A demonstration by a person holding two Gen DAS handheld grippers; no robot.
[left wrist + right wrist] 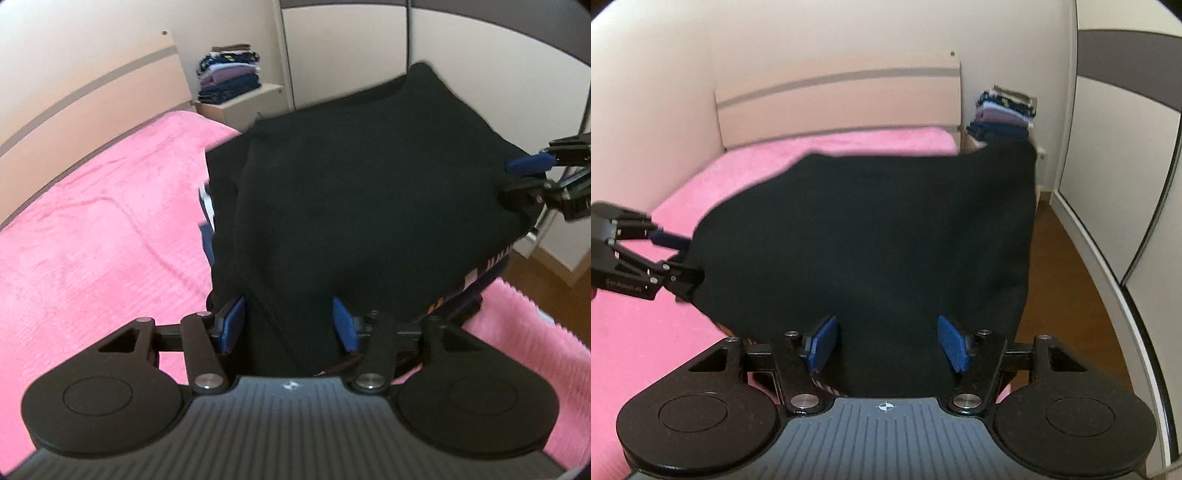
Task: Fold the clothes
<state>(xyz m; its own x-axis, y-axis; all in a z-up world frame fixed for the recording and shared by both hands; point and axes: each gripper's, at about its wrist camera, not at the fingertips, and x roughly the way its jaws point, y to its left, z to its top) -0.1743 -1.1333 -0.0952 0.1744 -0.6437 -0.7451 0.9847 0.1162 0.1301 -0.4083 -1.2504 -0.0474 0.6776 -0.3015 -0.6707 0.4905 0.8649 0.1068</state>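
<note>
Left gripper (288, 323) has black garment (354, 192) between wide-set pads; whether it pinches, I cannot tell. Right gripper (888, 341) likewise. Cloth hangs stretched between them over the pink bed (92, 229), long axis gripper to gripper, neither nearer.

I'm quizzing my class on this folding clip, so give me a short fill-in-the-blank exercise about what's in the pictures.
1. The garment between the fingers of both grippers is ____ in colour.
2. The bed cover is ____.
3. The stack of folded clothes sits on a ____ beside the bed.
4. The pads on the gripper fingers are ____.

Missing words: black; pink; nightstand; blue
</note>
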